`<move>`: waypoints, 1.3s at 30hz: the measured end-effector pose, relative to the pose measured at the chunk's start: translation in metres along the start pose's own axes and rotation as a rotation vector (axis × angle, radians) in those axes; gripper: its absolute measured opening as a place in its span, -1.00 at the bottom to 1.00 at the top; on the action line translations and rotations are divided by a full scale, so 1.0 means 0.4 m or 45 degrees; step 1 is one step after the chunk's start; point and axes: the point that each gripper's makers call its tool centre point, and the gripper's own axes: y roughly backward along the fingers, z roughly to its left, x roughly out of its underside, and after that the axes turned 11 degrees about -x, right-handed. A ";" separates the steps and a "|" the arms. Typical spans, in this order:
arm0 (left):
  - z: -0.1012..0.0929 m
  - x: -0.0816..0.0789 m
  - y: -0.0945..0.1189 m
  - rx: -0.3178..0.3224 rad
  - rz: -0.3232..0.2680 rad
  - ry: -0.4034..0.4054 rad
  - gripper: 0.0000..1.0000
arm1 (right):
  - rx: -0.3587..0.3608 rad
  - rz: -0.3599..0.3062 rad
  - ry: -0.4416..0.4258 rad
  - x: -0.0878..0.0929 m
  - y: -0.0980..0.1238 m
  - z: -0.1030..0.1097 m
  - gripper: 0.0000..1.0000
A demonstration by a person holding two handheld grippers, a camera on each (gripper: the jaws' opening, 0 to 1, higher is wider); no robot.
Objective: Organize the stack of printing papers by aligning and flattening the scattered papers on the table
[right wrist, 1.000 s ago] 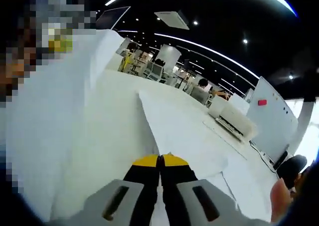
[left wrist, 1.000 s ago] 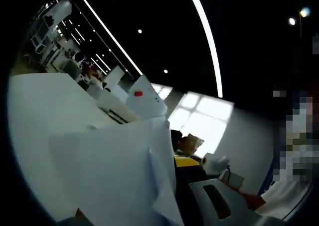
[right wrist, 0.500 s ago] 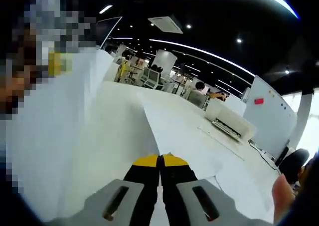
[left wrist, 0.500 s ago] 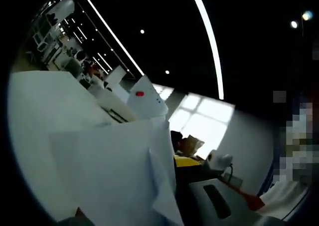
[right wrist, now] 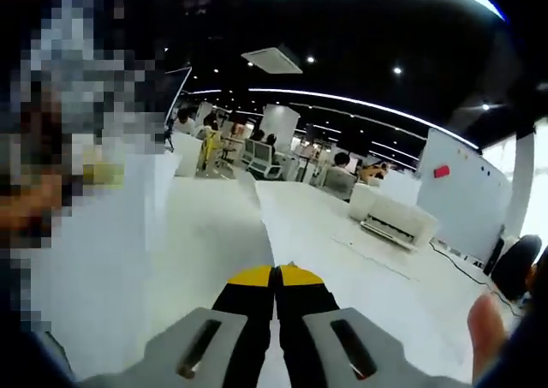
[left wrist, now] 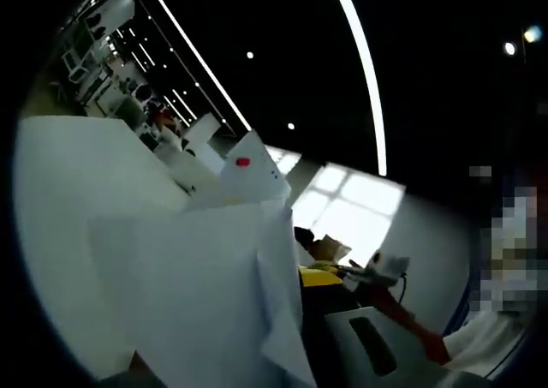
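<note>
Pinching, right hand-held gripper (right wrist: 276,272): yellow-tipped jaws pressed together at the bottom of the right gripper view, with the edge of a white sheet (right wrist: 342,259) running up from the tips; judged clamped on that sheet.
Left hand-held gripper (left wrist: 301,278): one yellow-tipped jaw and grey body show beside the papers; the other jaw is hidden behind them, so its state cannot be told.
Papers (left wrist: 197,294): raised in front of the left gripper view, edges uneven, one corner hanging lower than the rest.
Surface (right wrist: 214,234): white, lying under and beyond the held sheet.
Far field: printer (right wrist: 396,218) and whiteboard (right wrist: 462,199) well apart from the work.
Risk 1: single-edge pinch may tear or crease the sheet if pulled sideways.
Risk 2: loose sheets may fan out or slide off when lowered, since edges are not squared.
</note>
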 end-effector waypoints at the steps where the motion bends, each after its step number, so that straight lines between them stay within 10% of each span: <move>1: 0.000 0.000 0.000 -0.001 -0.001 0.003 -0.88 | 0.009 -0.007 0.000 -0.009 0.009 -0.007 -1.00; 20: 0.013 -0.002 -0.002 -0.024 0.005 0.033 -0.88 | -0.066 -0.227 -0.098 -0.182 0.113 -0.008 -1.00; 39: 0.022 0.004 -0.038 -0.095 0.044 0.068 -0.88 | -0.043 -0.304 -0.134 -0.256 0.187 -0.058 -1.00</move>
